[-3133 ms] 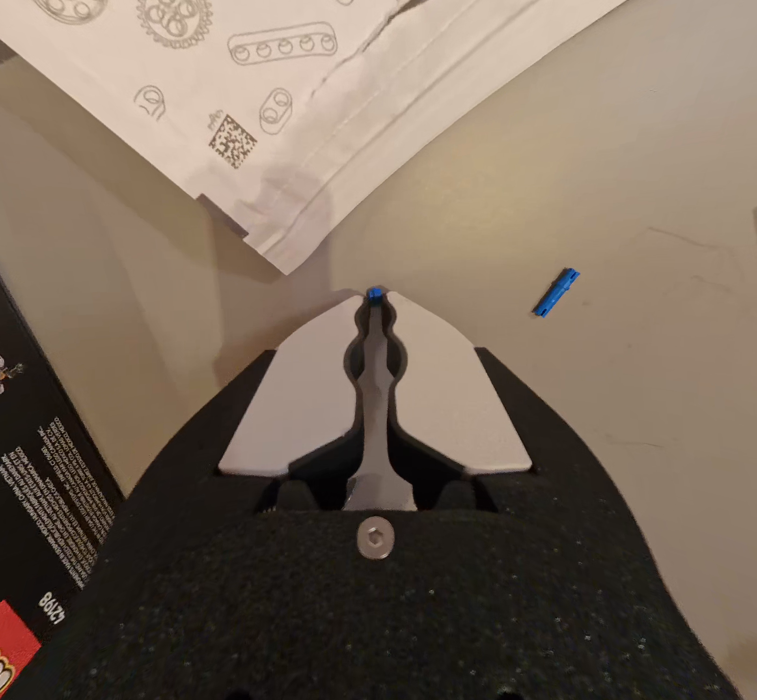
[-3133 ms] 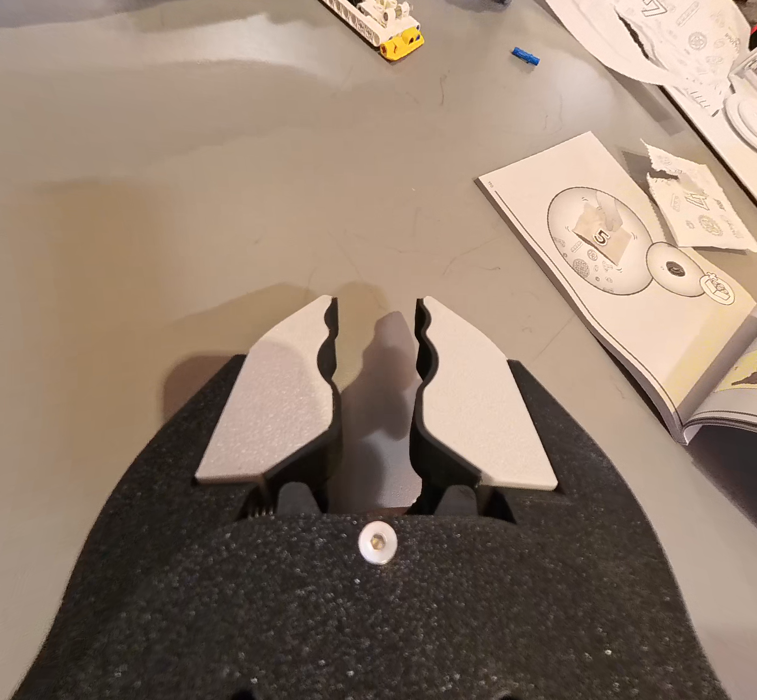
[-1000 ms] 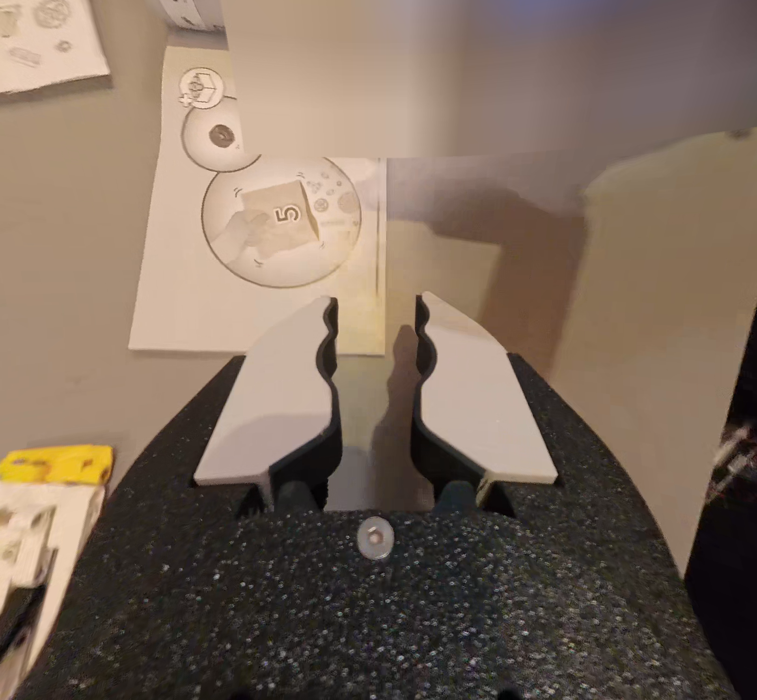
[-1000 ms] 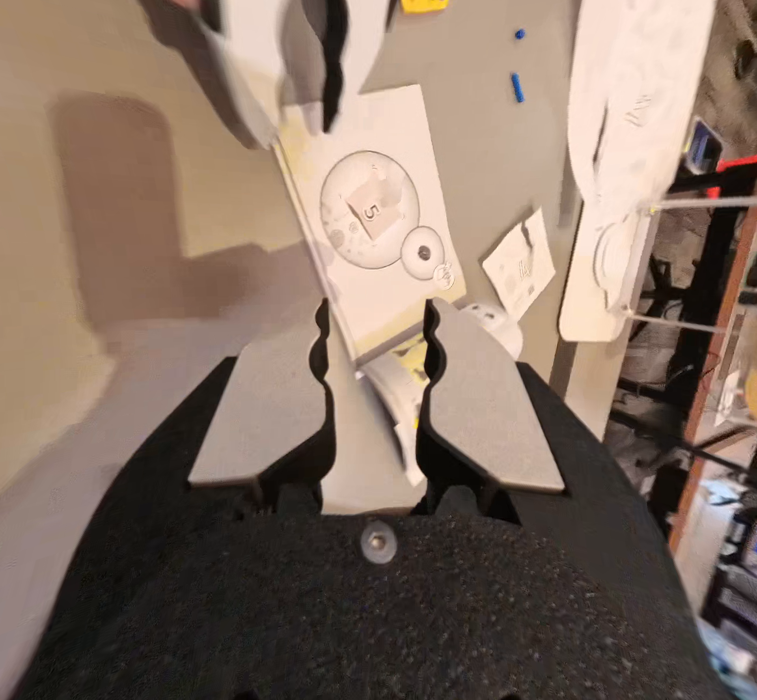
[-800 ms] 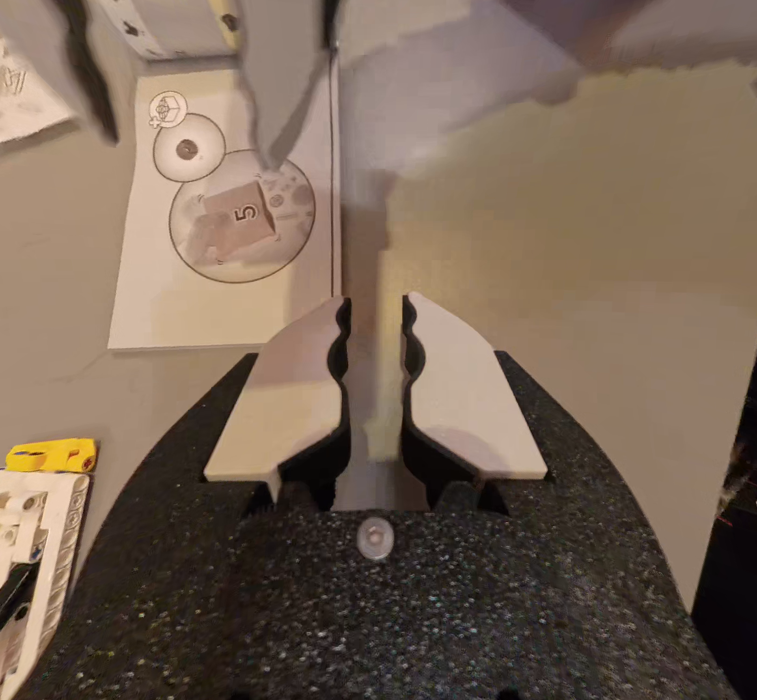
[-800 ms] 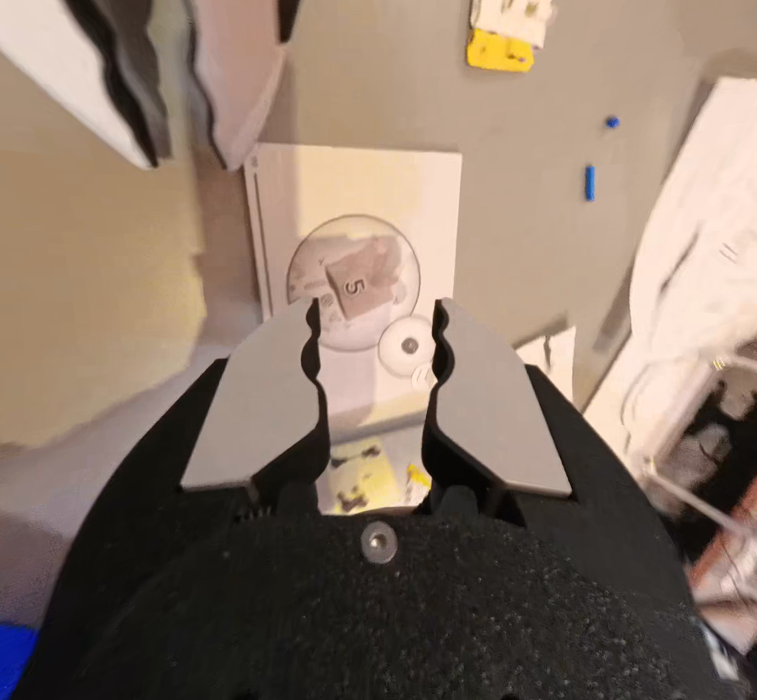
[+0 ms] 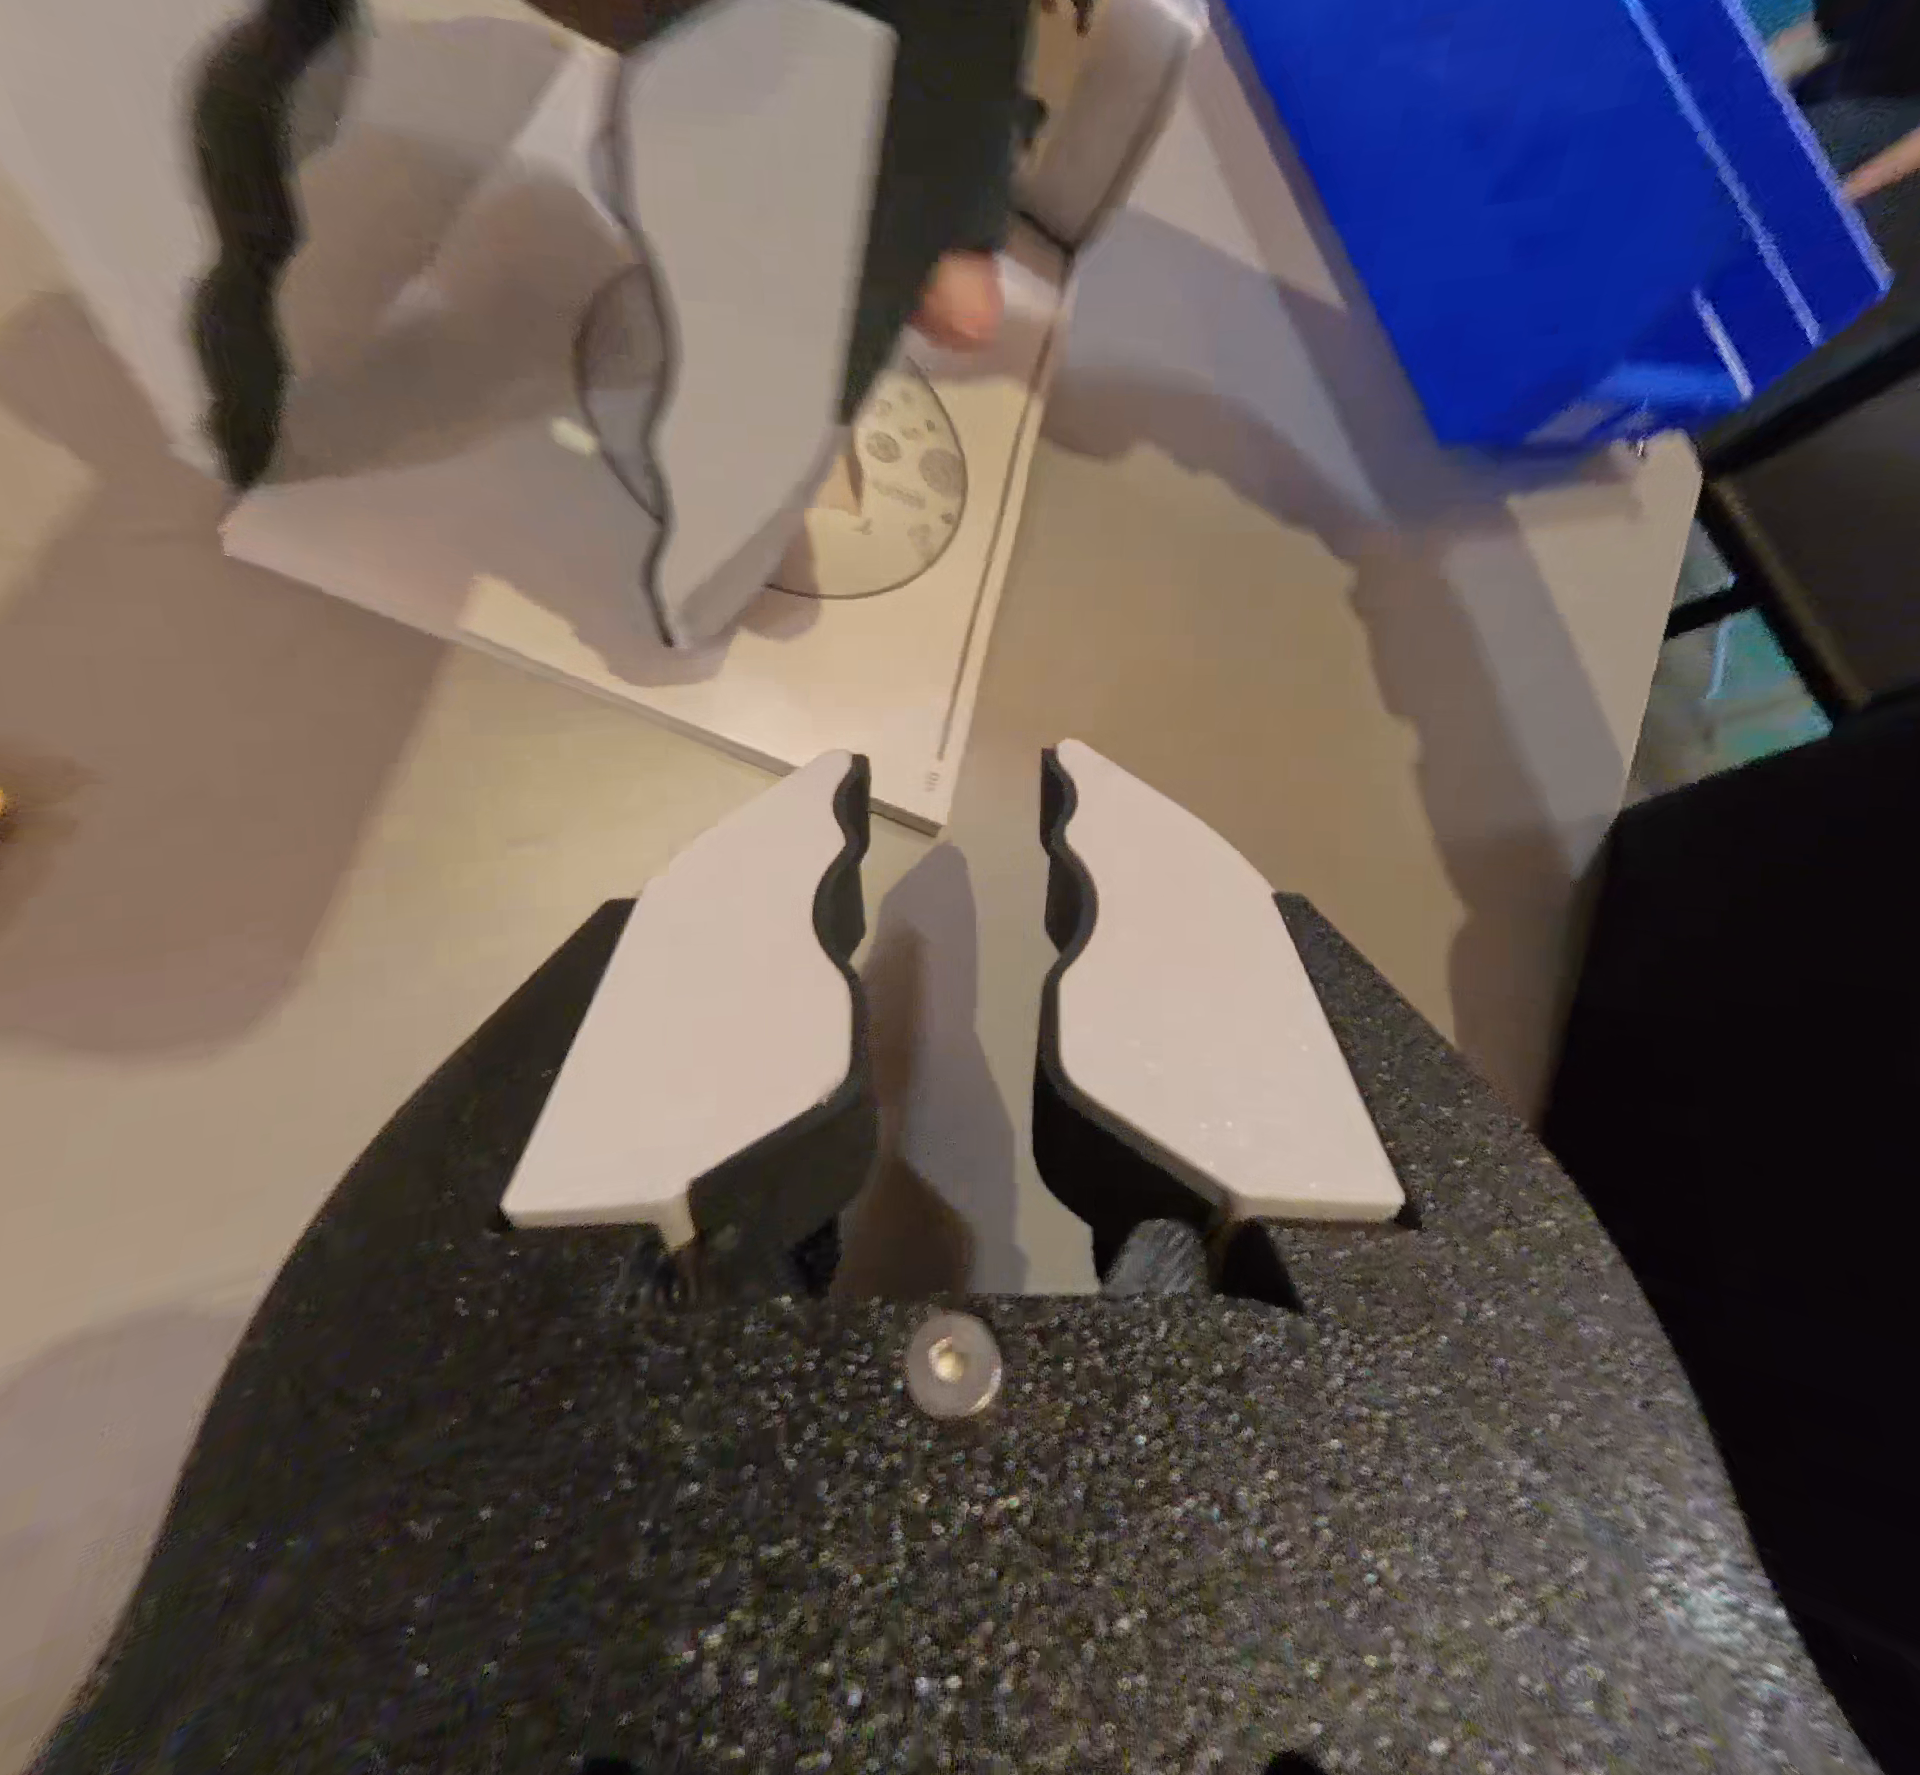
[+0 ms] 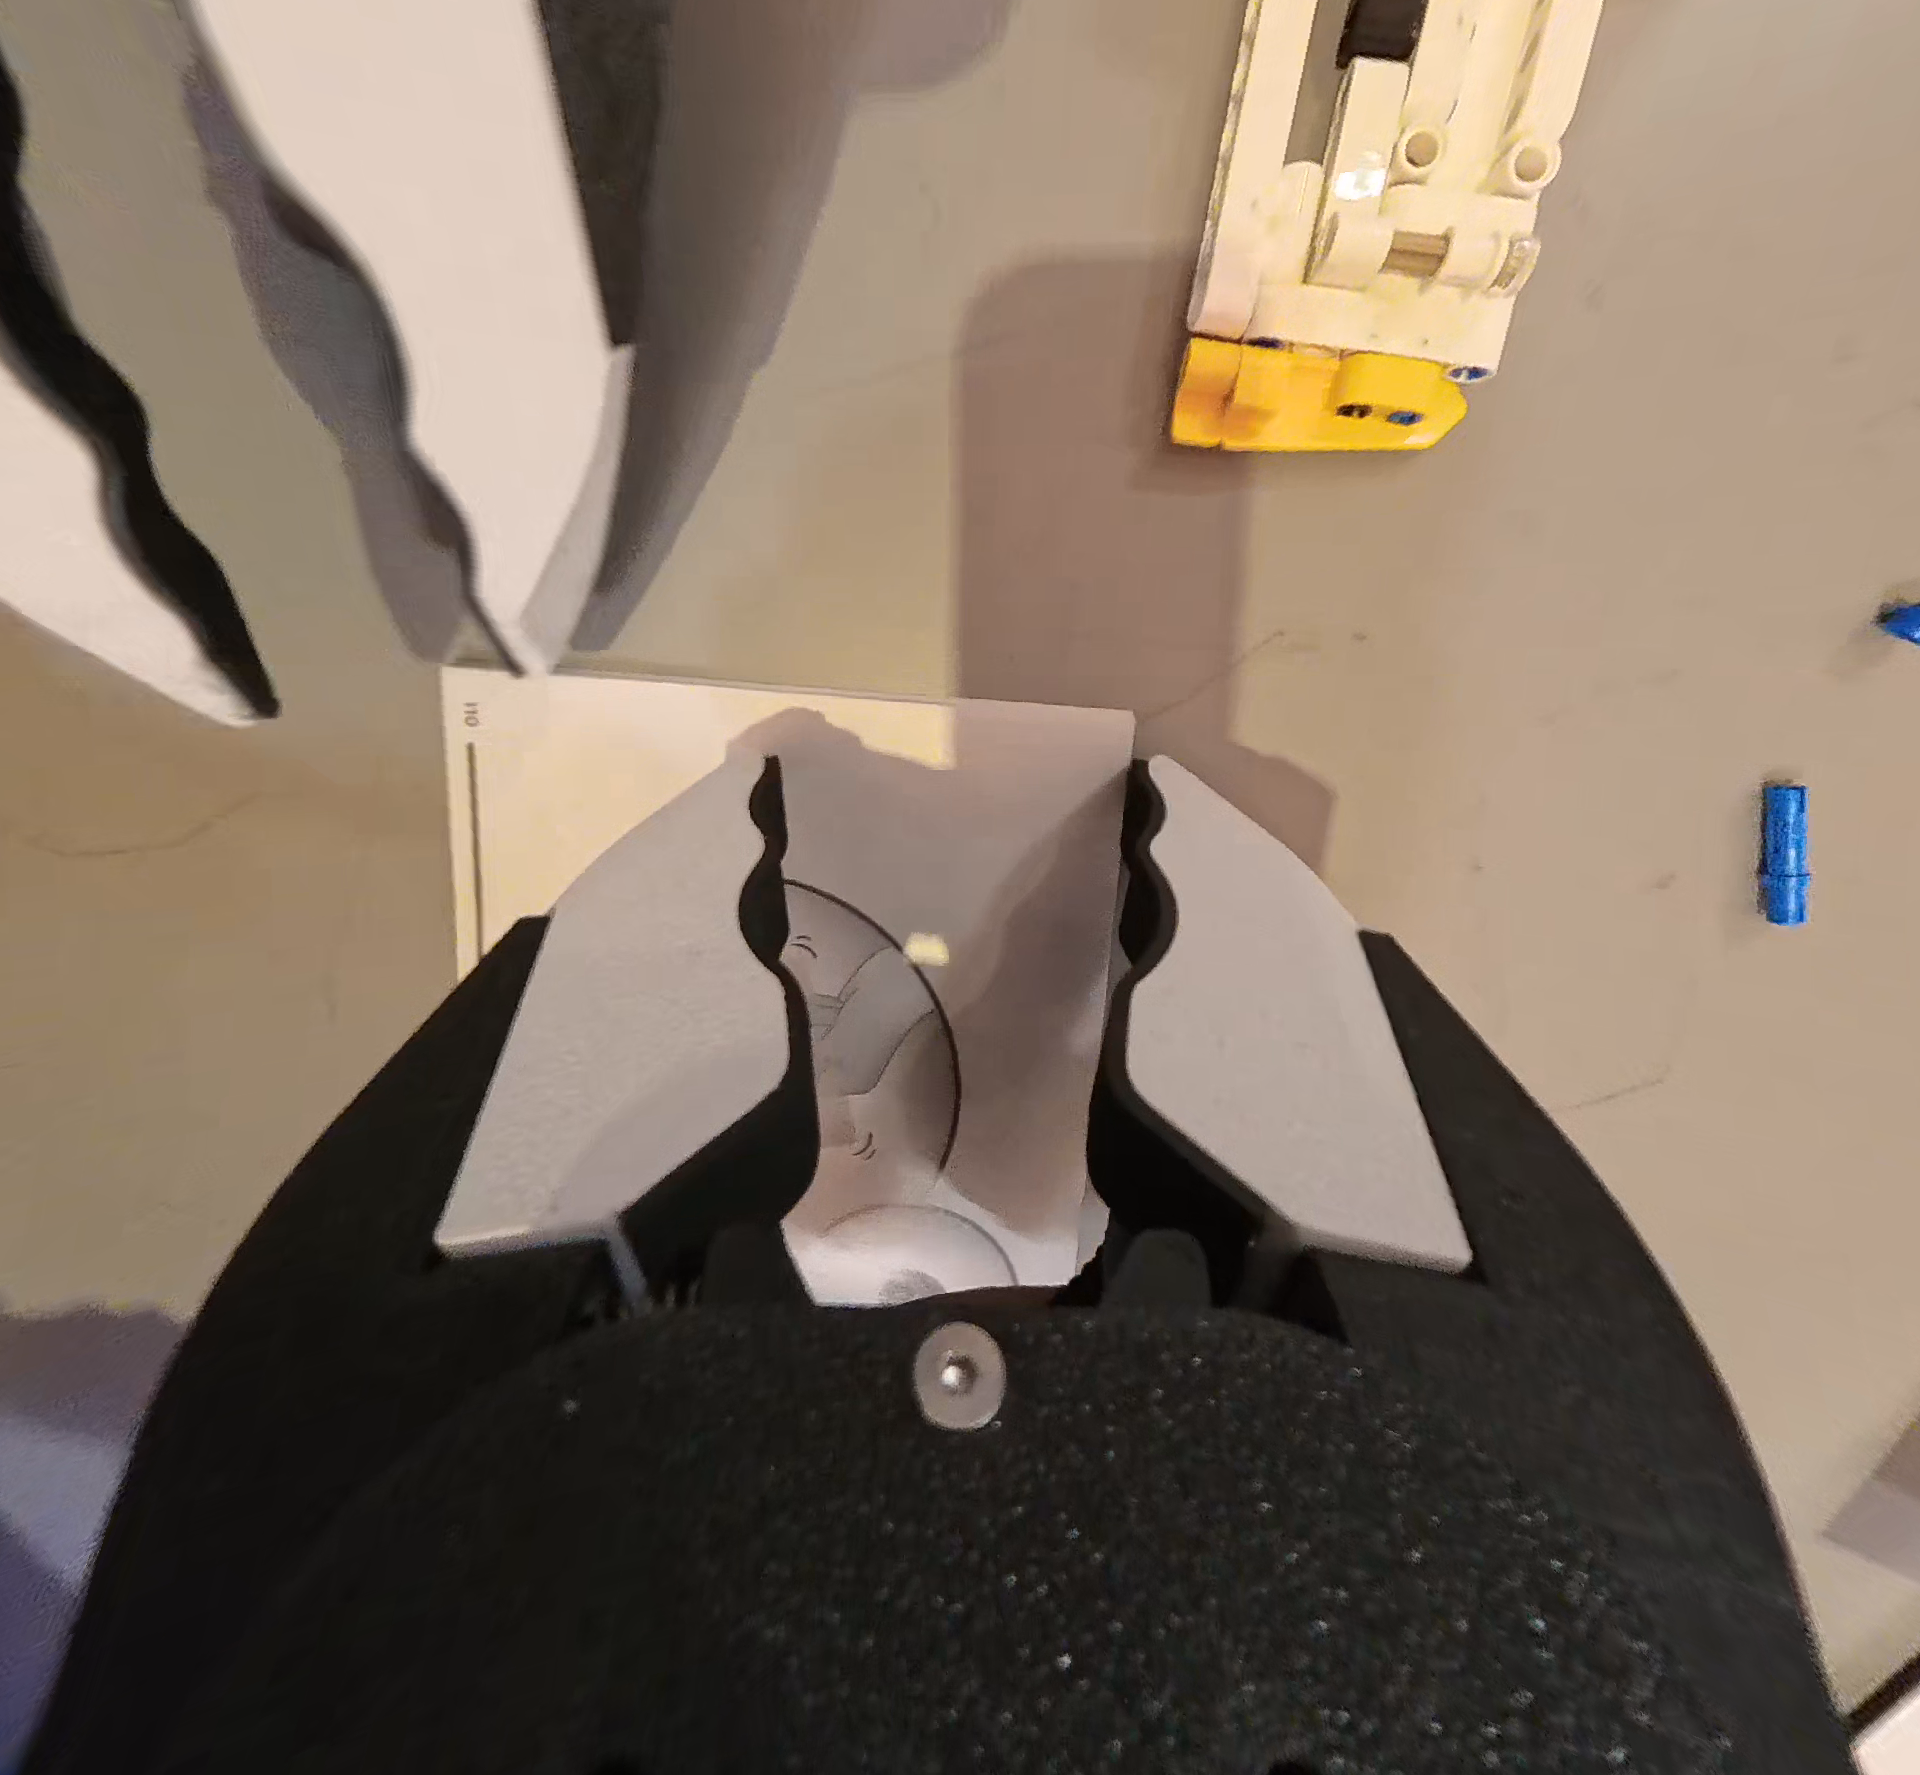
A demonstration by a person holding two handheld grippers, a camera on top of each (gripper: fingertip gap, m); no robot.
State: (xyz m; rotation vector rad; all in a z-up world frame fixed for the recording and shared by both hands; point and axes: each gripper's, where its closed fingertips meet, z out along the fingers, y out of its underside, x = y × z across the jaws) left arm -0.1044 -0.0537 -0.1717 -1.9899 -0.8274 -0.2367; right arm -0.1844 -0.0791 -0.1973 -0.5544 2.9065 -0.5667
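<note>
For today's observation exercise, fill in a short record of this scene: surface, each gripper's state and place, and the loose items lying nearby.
Surface: grey table
Left gripper: open, nothing between its fingers, at a corner of the booklet
Right gripper: open wide, nothing gripped, over the booklet's page
Nearby build: white and yellow brick assembly
Loose part: blue pin on the table
Other: blue box beyond the booklet

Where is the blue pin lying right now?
In the right wrist view, the blue pin lies on the grey table at the right edge, right of the booklet, below the yellow-ended white assembly.
</note>
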